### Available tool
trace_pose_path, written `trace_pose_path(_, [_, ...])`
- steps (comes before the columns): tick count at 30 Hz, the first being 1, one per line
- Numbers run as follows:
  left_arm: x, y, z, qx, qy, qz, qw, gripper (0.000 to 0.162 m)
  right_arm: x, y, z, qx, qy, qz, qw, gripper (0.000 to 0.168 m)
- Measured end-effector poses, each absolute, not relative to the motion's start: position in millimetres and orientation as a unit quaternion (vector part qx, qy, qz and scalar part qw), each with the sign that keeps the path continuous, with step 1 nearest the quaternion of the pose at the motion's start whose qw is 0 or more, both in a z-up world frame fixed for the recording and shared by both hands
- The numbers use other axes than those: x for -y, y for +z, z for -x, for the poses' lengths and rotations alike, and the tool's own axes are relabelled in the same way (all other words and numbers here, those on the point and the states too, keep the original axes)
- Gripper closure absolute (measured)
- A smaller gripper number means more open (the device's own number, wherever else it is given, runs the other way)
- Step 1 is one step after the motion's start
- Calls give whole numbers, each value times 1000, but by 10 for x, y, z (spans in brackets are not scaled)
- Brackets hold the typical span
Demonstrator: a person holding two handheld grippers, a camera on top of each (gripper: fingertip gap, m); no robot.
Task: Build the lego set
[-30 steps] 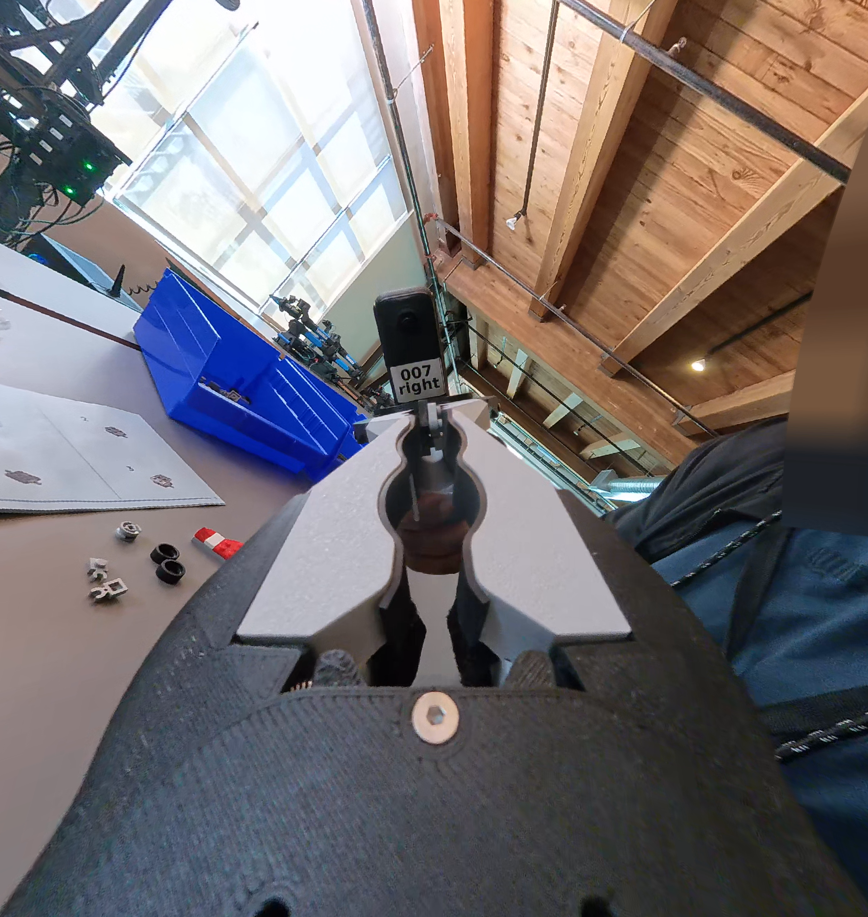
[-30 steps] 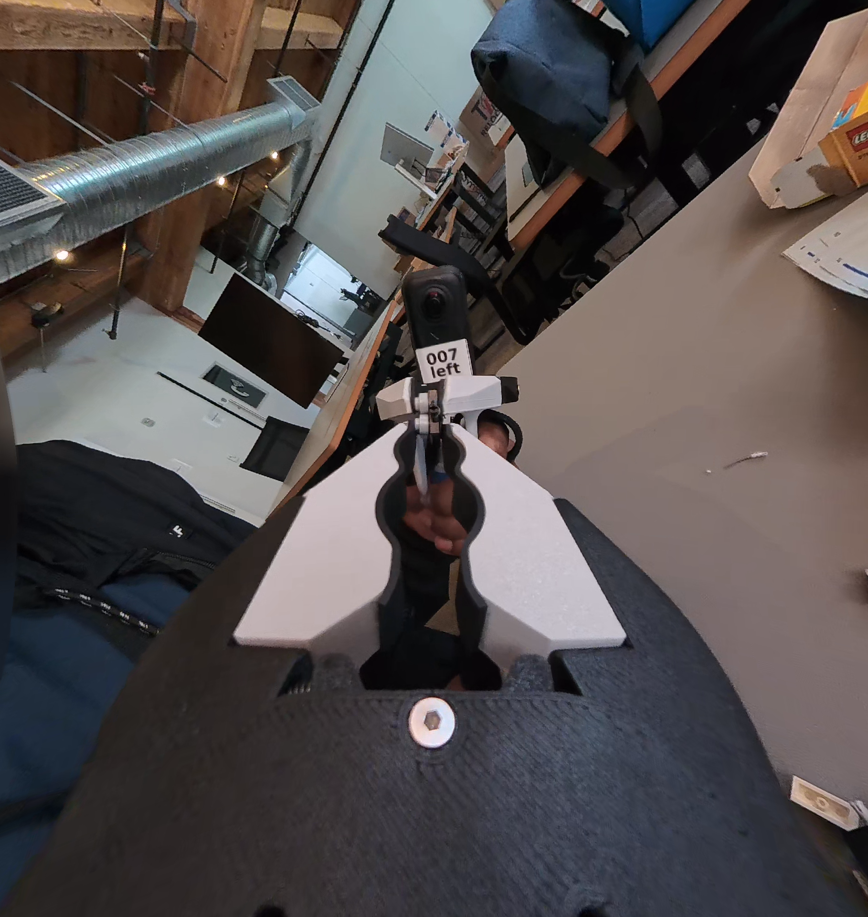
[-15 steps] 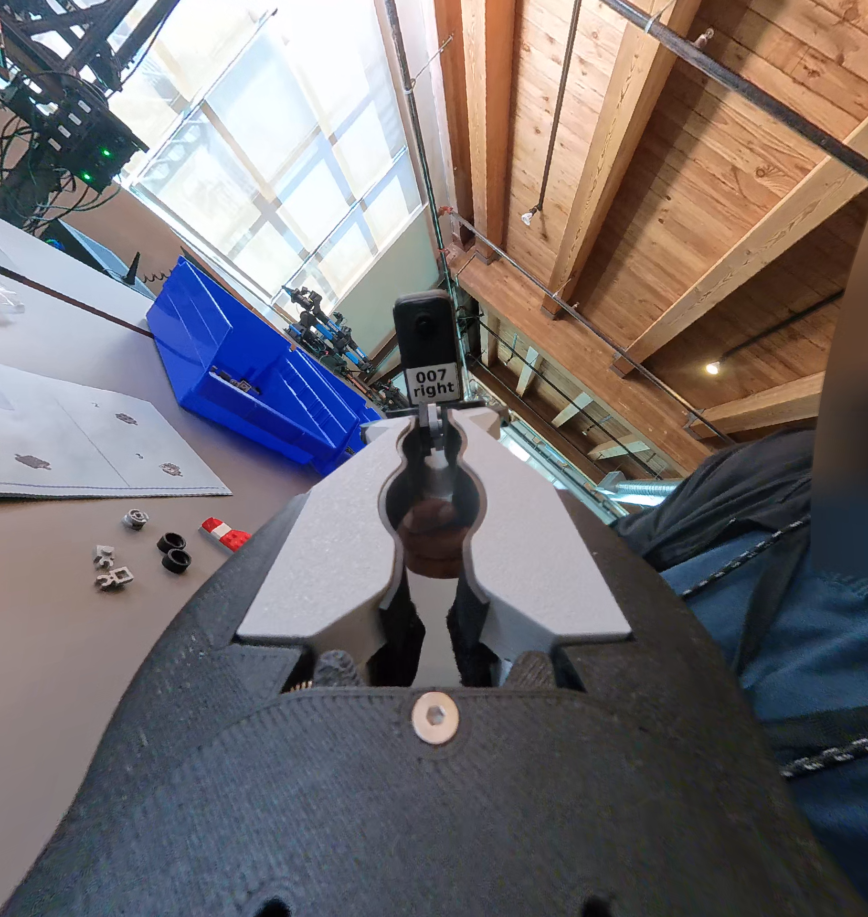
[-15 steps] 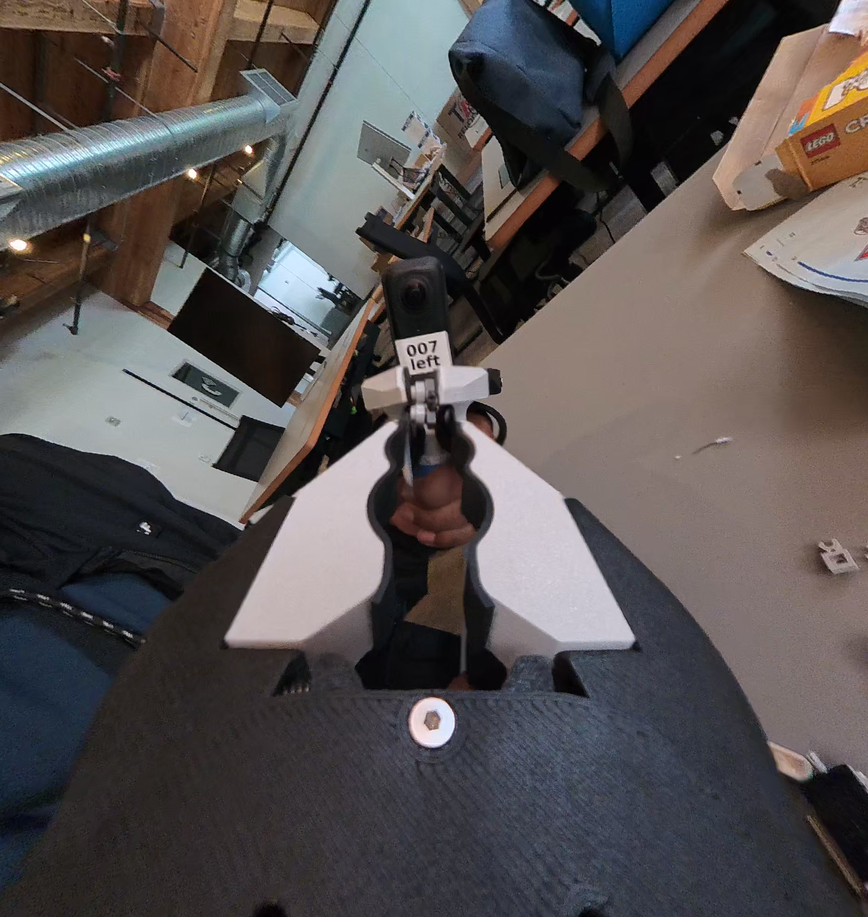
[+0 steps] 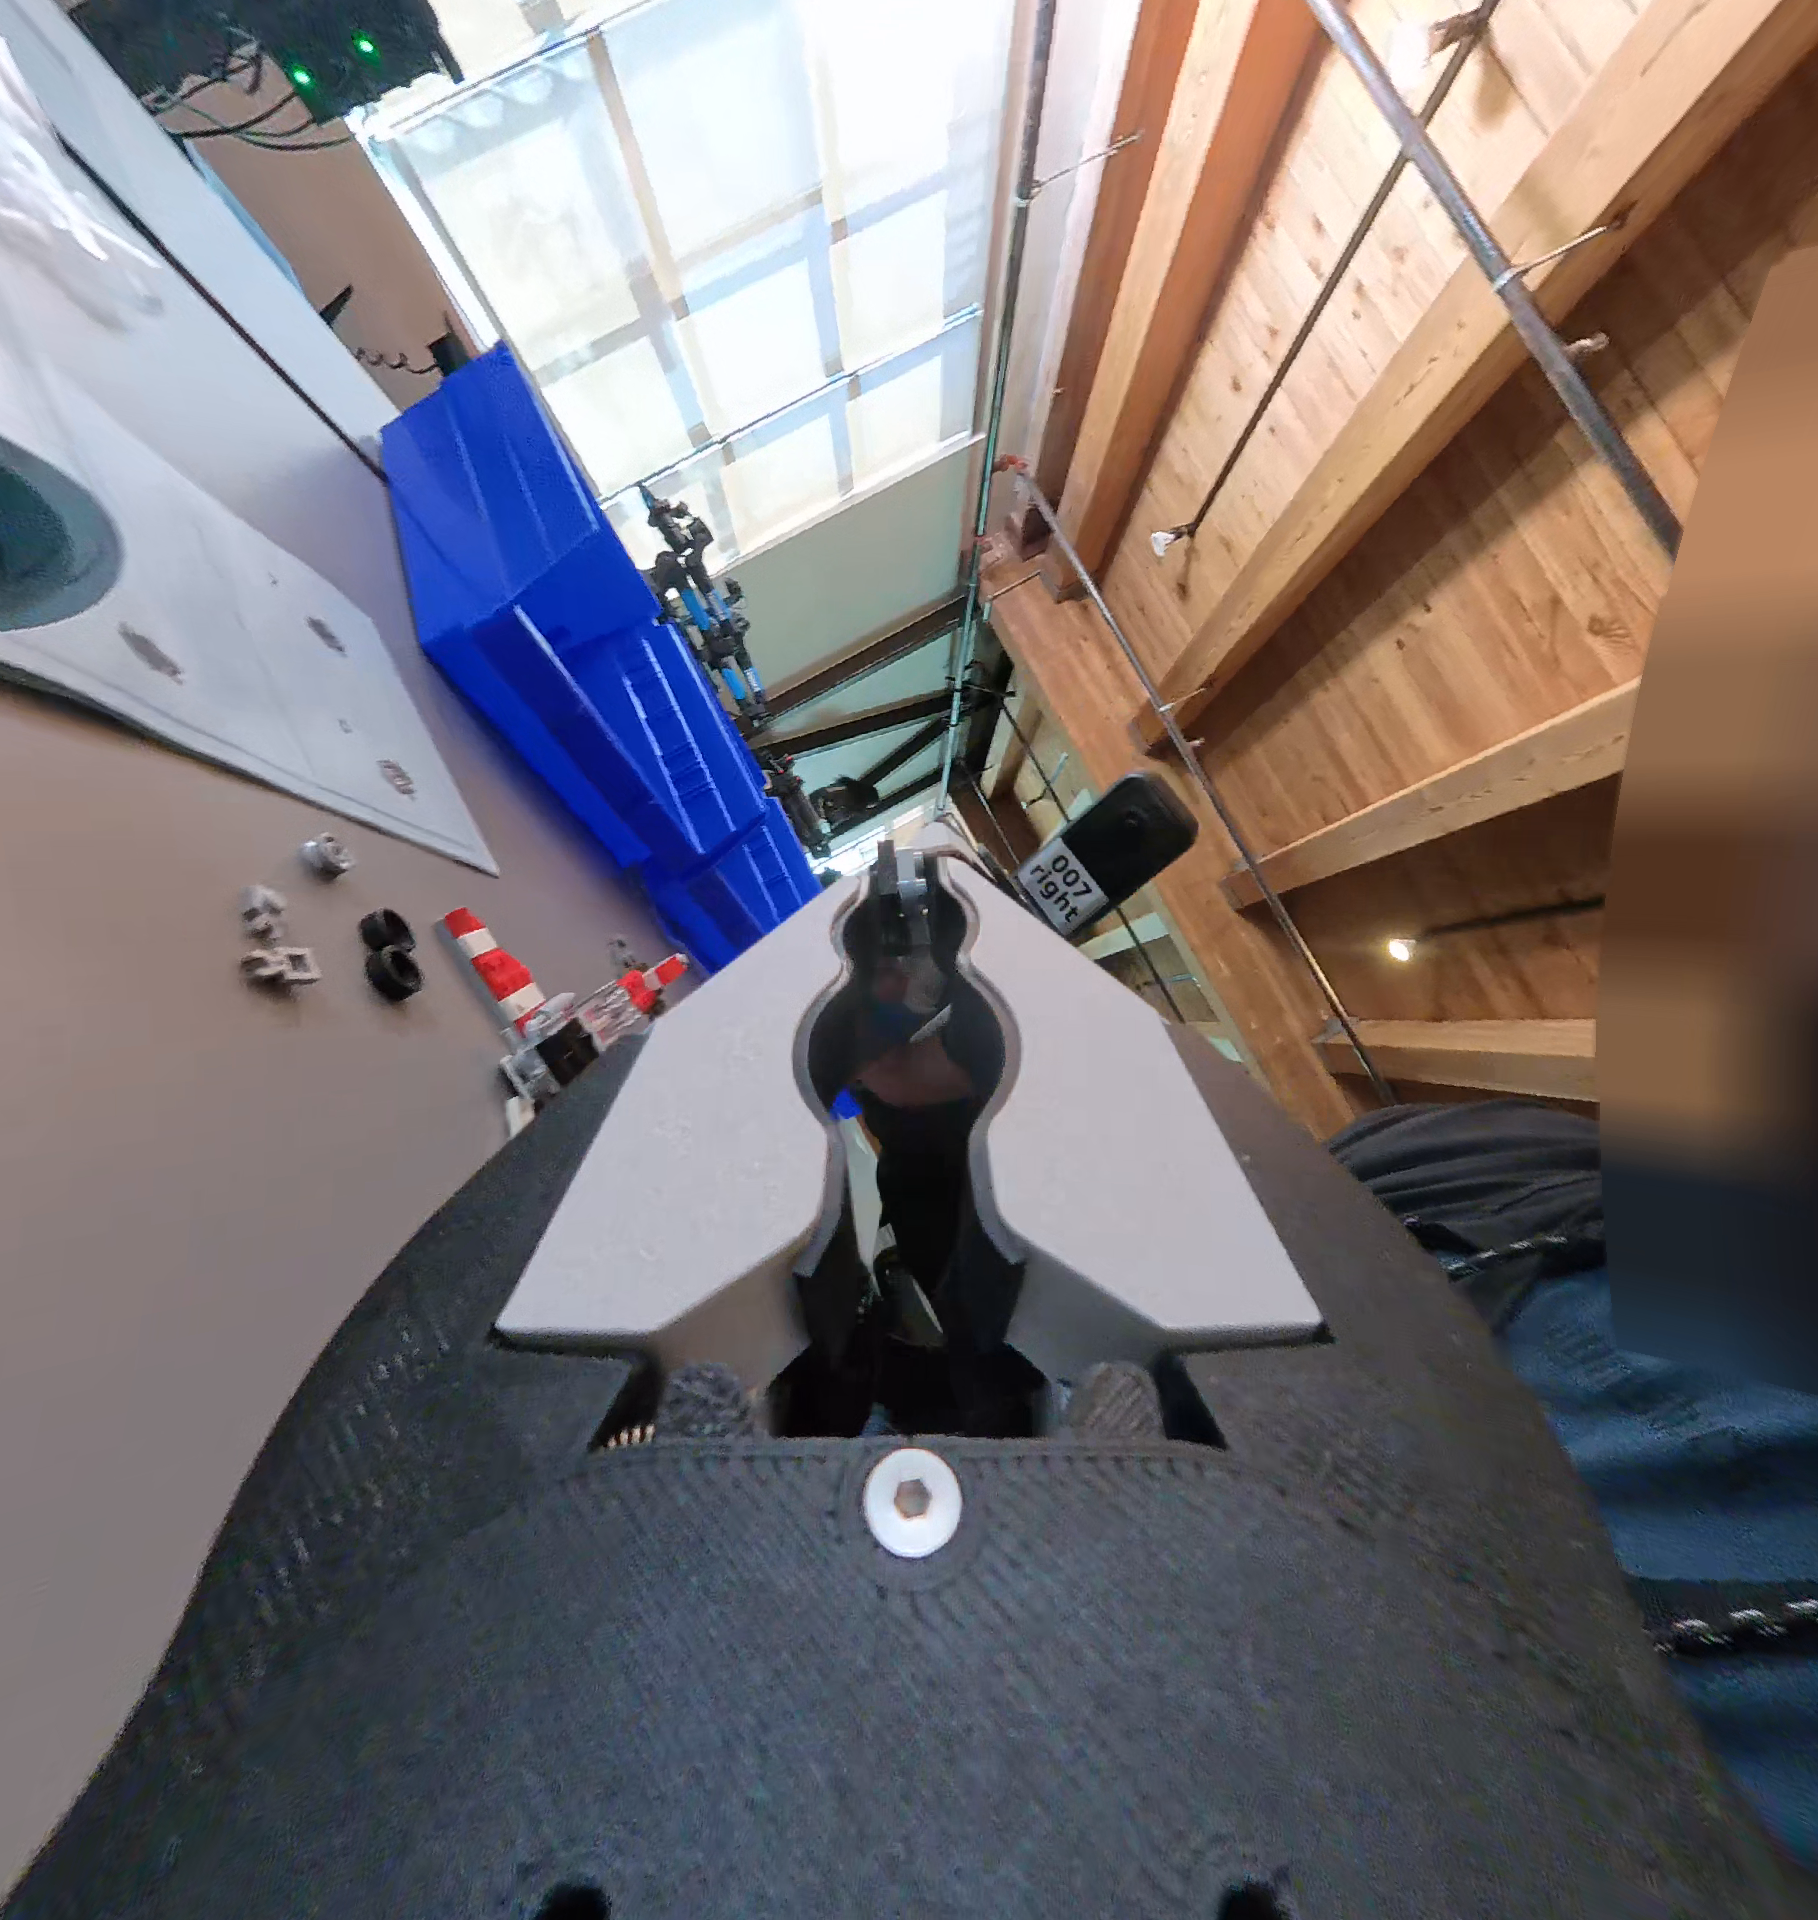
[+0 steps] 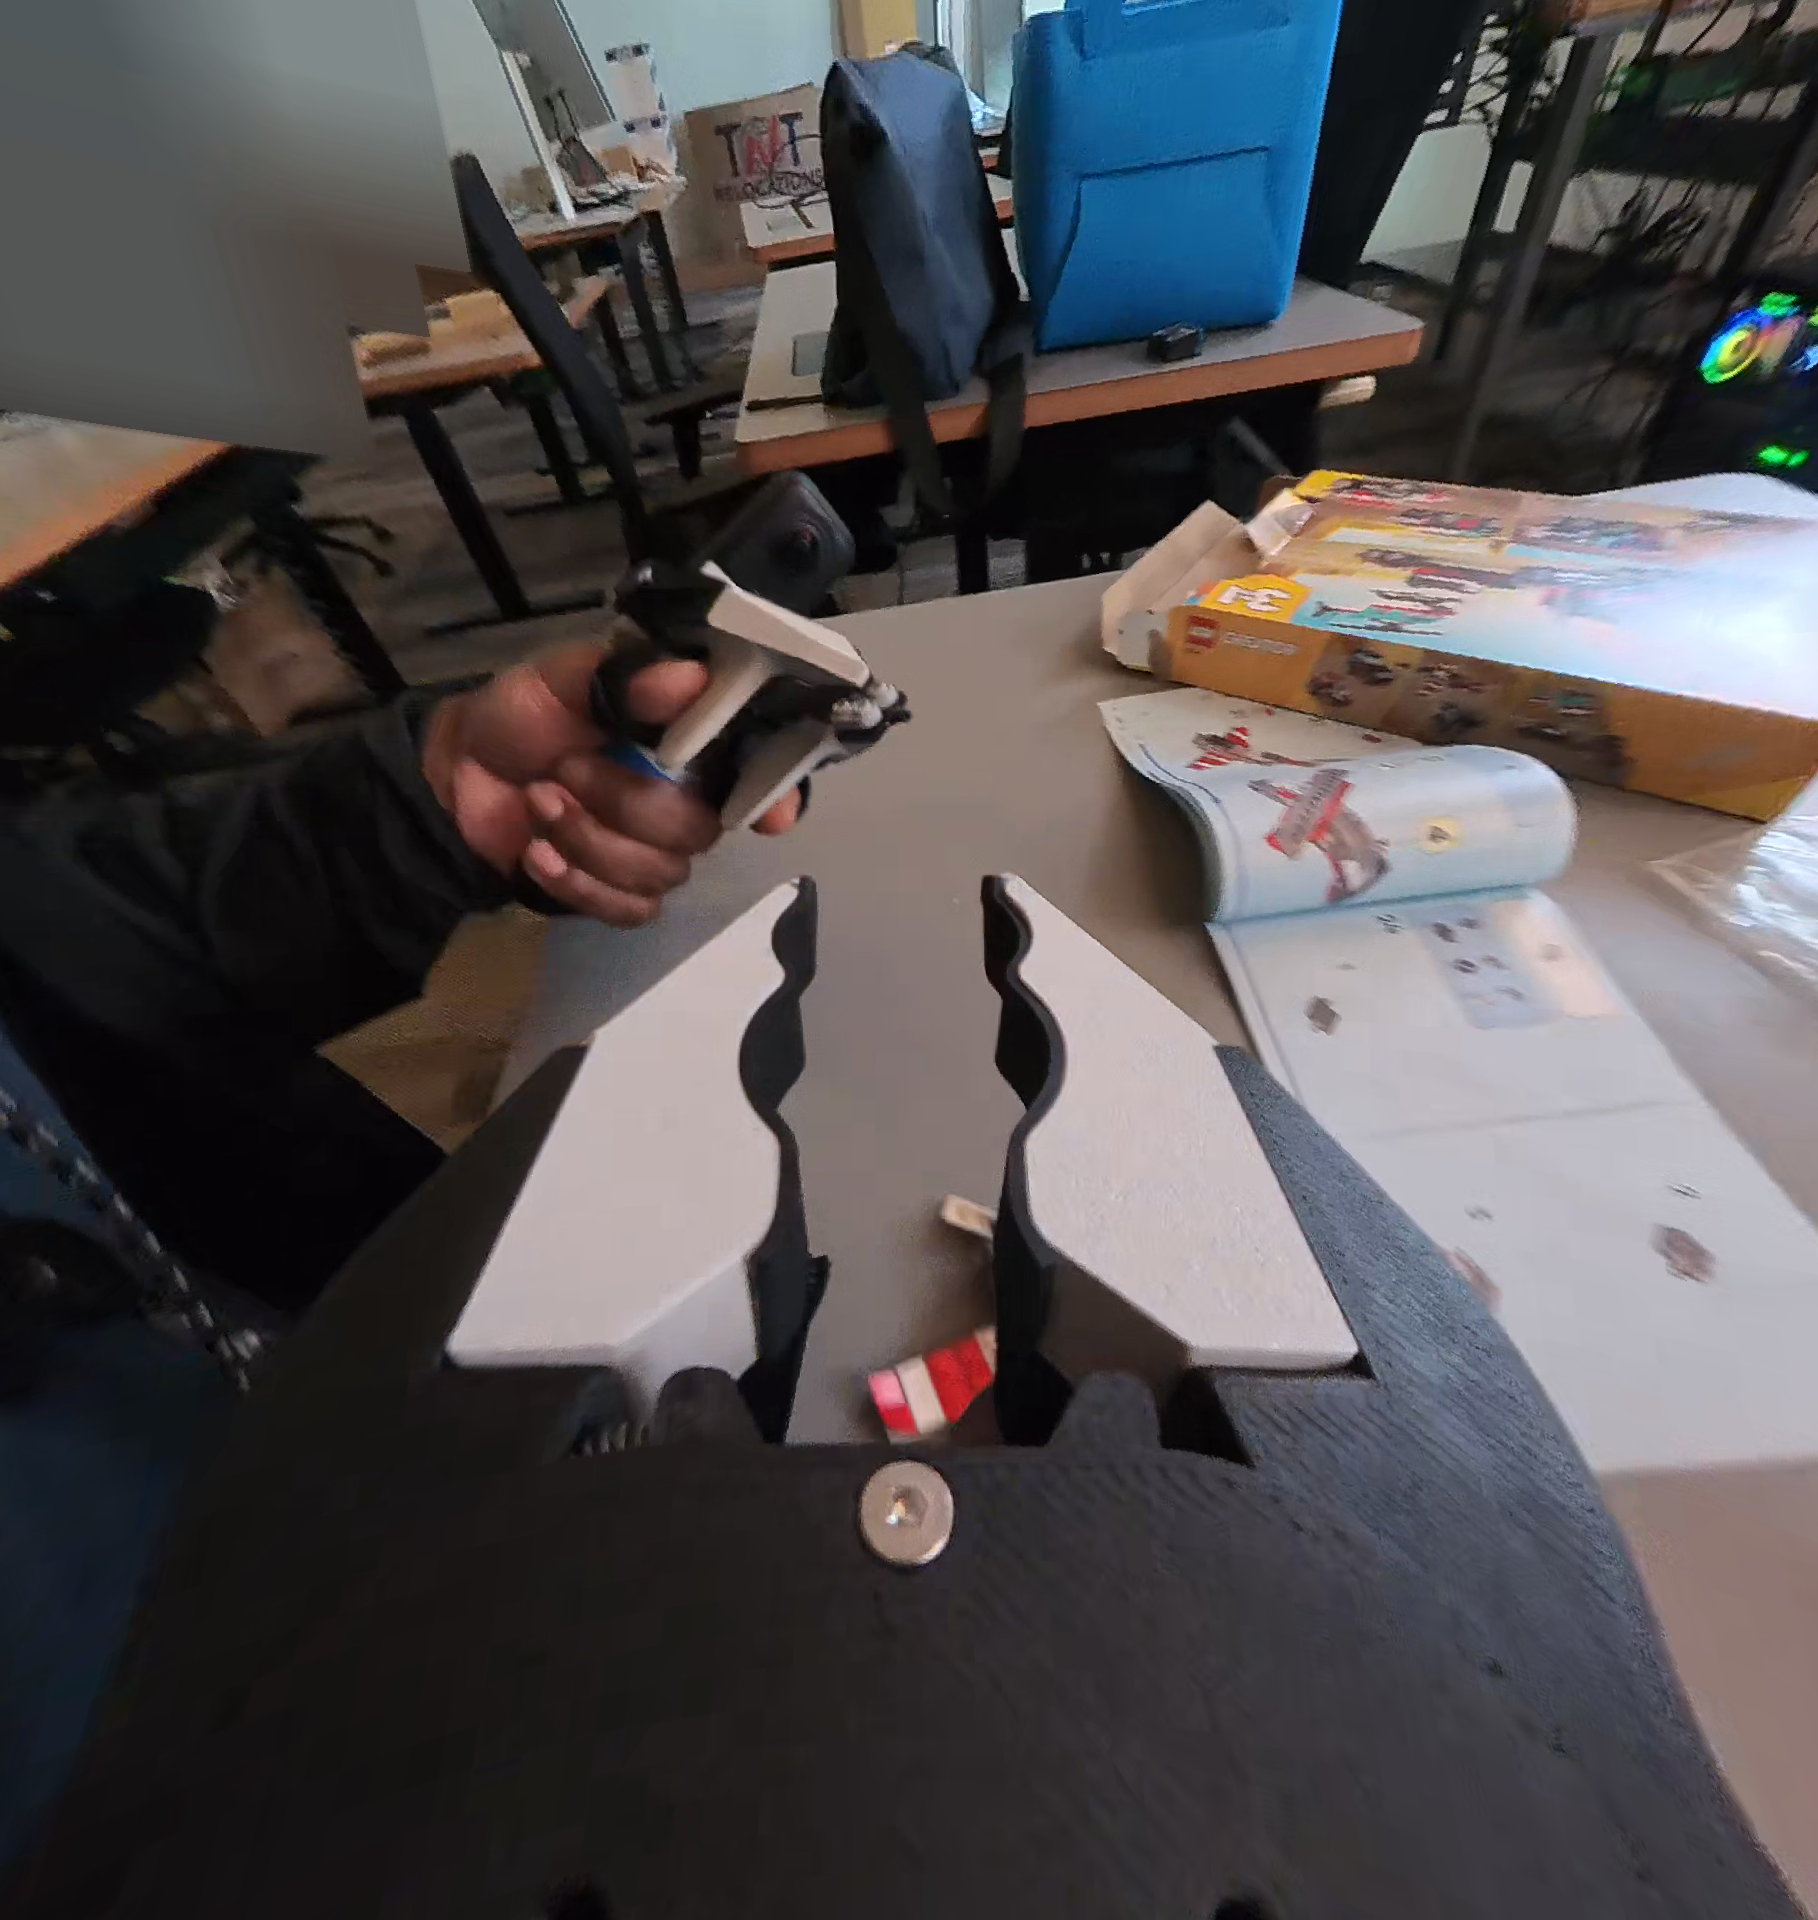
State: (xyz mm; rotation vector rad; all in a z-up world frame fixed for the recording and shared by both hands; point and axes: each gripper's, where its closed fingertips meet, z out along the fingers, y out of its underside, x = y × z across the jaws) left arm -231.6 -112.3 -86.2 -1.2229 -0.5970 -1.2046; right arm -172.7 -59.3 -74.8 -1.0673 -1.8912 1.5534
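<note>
The left gripper (image 5: 903, 902), two grey wedge-shaped fingers on a black textured body, is pressed together on a small grey-and-black lego assembly (image 5: 900, 906) pinched at its tips. It is tilted up off the grey desk (image 5: 157, 1143), toward a wooden beamed ceiling. In the right wrist view this same gripper (image 6: 872, 717) shows in the person's hand (image 6: 562, 800), held above the desk with the little piece at its tips.

The right gripper (image 6: 894, 894) is spread wide, with nothing between its fingers, and points down at the desk. Low in the gap between its fingers, a red-and-white striped lego piece (image 6: 931, 1387) lies on the desk surface, with a small pale piece (image 6: 965, 1214) just beyond it.

To the left of the left gripper, loose parts lie on the desk: a red-and-white striped sloped piece (image 5: 484, 956), two small black tyres (image 5: 391, 951), small grey bracket pieces (image 5: 276, 961) and a grey round stud (image 5: 325, 854). A cluster of red, white and black parts (image 5: 593, 1023) sits beside the gripper body. Beyond them lie the open white instruction booklet (image 5: 261, 665) and a bright blue plastic bin (image 5: 572, 644).

To the right of the right gripper, the booklet (image 6: 1456, 1018) lies open with one page curled, and the yellow cardboard lego box (image 6: 1507, 623) lies behind it.
</note>
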Motion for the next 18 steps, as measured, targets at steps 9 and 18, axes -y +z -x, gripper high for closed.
trace_pose_path(9, [937,-1145,2308,277,-495,563,601,155,-208,-1063,1602,648,568,411,297,128])
trace_pose_path(18, [757,-1376,2358,306,-466,597,576,154,-712,-1220,1636,599,607,434,291,128])
